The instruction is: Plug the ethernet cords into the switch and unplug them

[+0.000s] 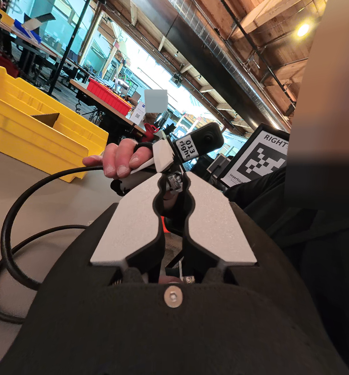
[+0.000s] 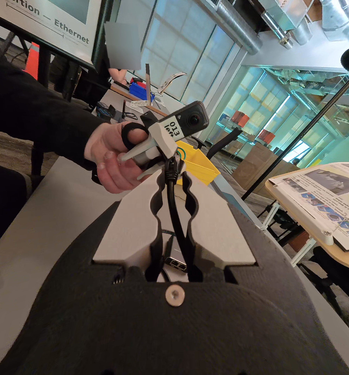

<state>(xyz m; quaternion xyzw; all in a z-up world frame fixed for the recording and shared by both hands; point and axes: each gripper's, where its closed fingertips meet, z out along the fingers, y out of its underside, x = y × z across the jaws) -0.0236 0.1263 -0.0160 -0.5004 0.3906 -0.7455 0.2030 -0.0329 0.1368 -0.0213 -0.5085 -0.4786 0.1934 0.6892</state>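
Both grippers are raised above the grey table (image 1: 33,205) and face each other tip to tip. My left gripper (image 1: 174,178) is shut on the clear plug (image 1: 174,182) of a black ethernet cord. My right gripper (image 2: 173,174) is shut on the same cord's black boot (image 2: 172,171). The cord (image 2: 174,207) runs back between the right fingers. In the left wrist view it loops over the table (image 1: 13,213) at the left. The grey switch (image 2: 175,260) lies on the table below the right gripper, seen between its fingers, with a green cord (image 2: 168,232) beside it.
A yellow bin (image 1: 37,129) stands on the table's far side and also shows in the right wrist view (image 2: 200,165). A framed marker sign (image 1: 257,160) stands behind the right gripper. An instruction board (image 2: 321,205) and a black tripod pole (image 2: 303,138) are to the right. My left and right fingertips are right by each other.
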